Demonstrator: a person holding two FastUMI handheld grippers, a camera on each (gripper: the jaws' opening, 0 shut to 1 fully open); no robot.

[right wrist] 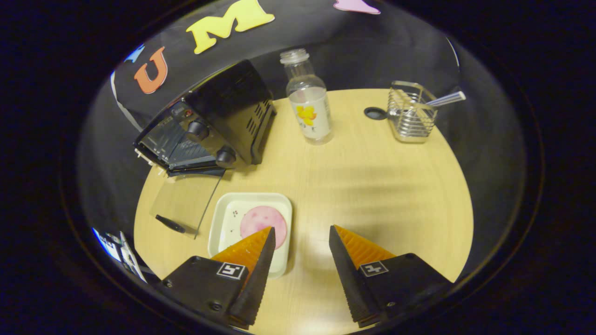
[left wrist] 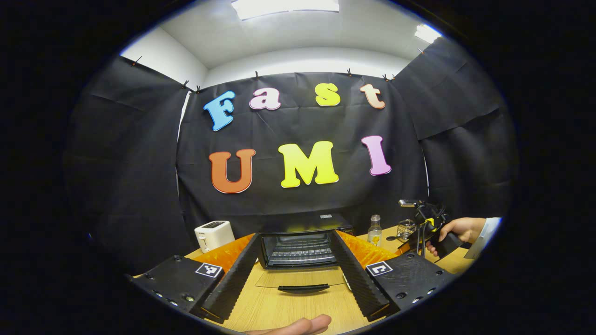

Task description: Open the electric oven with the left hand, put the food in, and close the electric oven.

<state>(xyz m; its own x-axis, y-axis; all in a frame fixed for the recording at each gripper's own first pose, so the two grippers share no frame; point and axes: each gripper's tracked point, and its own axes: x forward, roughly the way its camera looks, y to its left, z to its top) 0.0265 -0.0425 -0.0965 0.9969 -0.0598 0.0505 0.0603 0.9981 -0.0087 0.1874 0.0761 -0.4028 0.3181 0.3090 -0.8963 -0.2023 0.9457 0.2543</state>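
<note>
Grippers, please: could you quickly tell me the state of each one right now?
Left tongs: open, holding nothing, facing the open oven.
Right tongs: open, holding nothing, above the plate of food.

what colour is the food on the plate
Pink, a round slice on a white plate; clearest in the right gripper view.

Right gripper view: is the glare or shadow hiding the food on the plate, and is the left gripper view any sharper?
Right gripper view: dim and soft, striped shadows across the table, yet the pink food on the plate reads clearly. Left gripper view: sharper, bright ceiling lights above, the open oven well lit, edges bent by the fisheye.
</note>
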